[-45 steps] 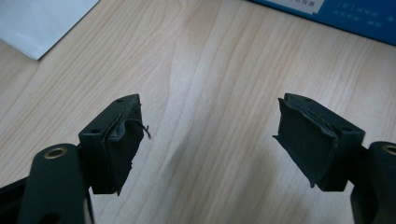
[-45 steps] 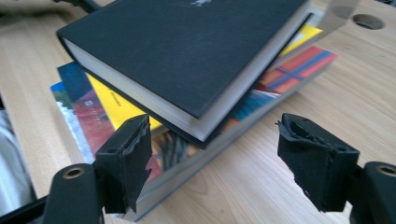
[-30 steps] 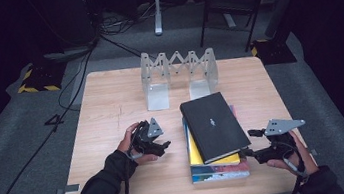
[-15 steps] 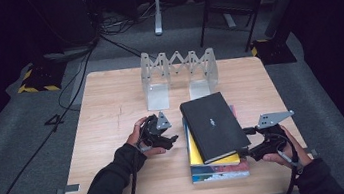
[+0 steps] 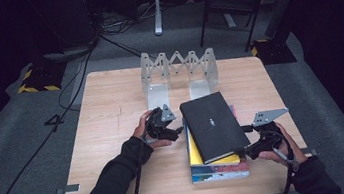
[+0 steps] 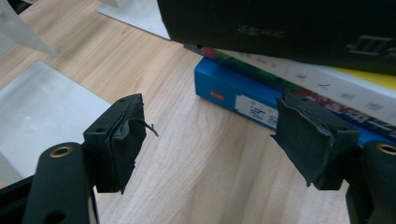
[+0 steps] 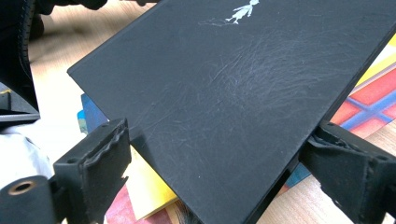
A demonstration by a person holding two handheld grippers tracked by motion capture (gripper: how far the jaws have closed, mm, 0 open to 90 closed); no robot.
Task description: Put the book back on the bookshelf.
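Black book [image 5: 213, 126] lay askew atop the stack on the worktop [image 5: 111, 110]. Our right gripper [image 5: 249, 151] had just spread its jaws, releasing that book's corner; our left gripper [image 5: 177, 131], gaping and empty, had edged nearer the stack's side.

No legible text anywhere. Black book [image 7: 243, 107]: small pale figure mark on cover, plus embossed characters on its edge, unreadable. Blue book [image 6: 243, 100]: red tag and white label with blurred characters, unreadable. Floor [image 5: 57, 121]: a mark shaped like a "4" left of the table.
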